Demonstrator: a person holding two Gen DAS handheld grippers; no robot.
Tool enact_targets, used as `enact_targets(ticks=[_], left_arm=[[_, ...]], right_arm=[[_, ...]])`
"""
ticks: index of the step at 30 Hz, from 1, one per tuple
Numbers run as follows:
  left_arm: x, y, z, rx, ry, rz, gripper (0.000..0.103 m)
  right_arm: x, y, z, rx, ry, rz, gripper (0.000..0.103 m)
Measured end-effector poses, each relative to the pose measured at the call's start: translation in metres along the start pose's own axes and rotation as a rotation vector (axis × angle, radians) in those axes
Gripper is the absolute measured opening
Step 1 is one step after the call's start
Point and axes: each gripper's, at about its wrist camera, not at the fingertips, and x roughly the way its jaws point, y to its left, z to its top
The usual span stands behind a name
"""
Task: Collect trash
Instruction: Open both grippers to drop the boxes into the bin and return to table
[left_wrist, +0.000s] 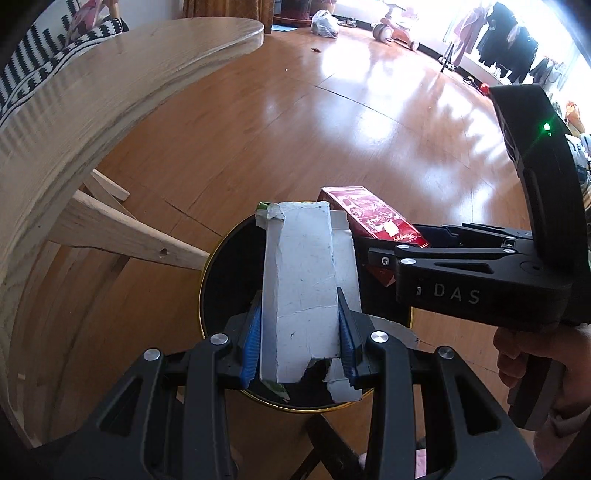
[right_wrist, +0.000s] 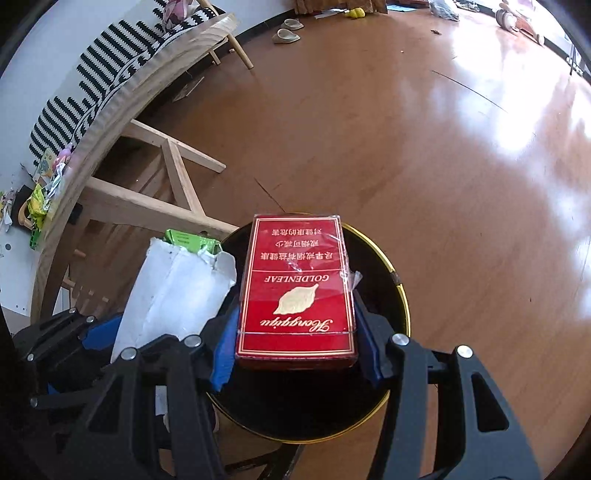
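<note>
My left gripper (left_wrist: 300, 338) is shut on a torn white carton with green print (left_wrist: 304, 280) and holds it over the round black bin with a gold rim (left_wrist: 207, 269). My right gripper (right_wrist: 295, 343) is shut on a red cigarette pack (right_wrist: 297, 291) and holds it over the same bin (right_wrist: 400, 295). The red pack (left_wrist: 373, 218) and the right gripper's body (left_wrist: 480, 273) show at the right of the left wrist view. The white carton (right_wrist: 173, 291) shows left of the pack in the right wrist view.
A light wooden table (left_wrist: 92, 99) with crossed legs (right_wrist: 173, 177) stands to the left of the bin. Small wrappers (right_wrist: 40, 192) lie at its far left end. A glossy wooden floor (left_wrist: 332, 122) spreads ahead. A tricycle (left_wrist: 391, 26) and a bag (left_wrist: 325, 22) stand far back.
</note>
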Motion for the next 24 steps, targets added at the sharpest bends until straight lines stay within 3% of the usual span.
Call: enact_targets(ticks=[7, 9, 10, 11, 13, 16, 20, 24], left_arm=[[0.000, -0.001, -0.001, 0.003, 0.013, -0.007, 0.037], [0.002, -0.003, -0.001, 0.011, 0.022, -0.002, 0.055], [0.002, -0.004, -0.001, 0.011, 0.016, 0.000, 0.083], [-0.001, -0.005, -0.001, 0.010, -0.001, 0.005, 0.097], [-0.009, -0.007, -0.001, 0.017, -0.040, -0.007, 0.097], [-0.024, -0.004, 0.004, 0.009, -0.071, -0.019, 0.097], [-0.068, 0.015, 0.015, -0.046, -0.171, 0.001, 0.097], [-0.127, 0.055, 0.022, -0.134, -0.285, 0.049, 0.097]], right_arm=[[-0.003, 0.000, 0.004, 0.032, -0.003, 0.036, 0.059], [-0.005, -0.003, 0.006, 0.064, 0.002, 0.041, 0.073], [-0.006, -0.005, 0.007, 0.072, -0.006, 0.042, 0.083], [-0.010, -0.008, 0.009, 0.087, -0.020, 0.035, 0.089], [-0.016, -0.015, 0.012, 0.126, -0.044, 0.020, 0.097], [-0.029, -0.025, 0.014, 0.178, -0.110, -0.015, 0.096], [-0.039, -0.013, 0.019, 0.087, -0.153, -0.123, 0.096], [-0.043, 0.010, 0.026, 0.026, -0.190, -0.129, 0.096]])
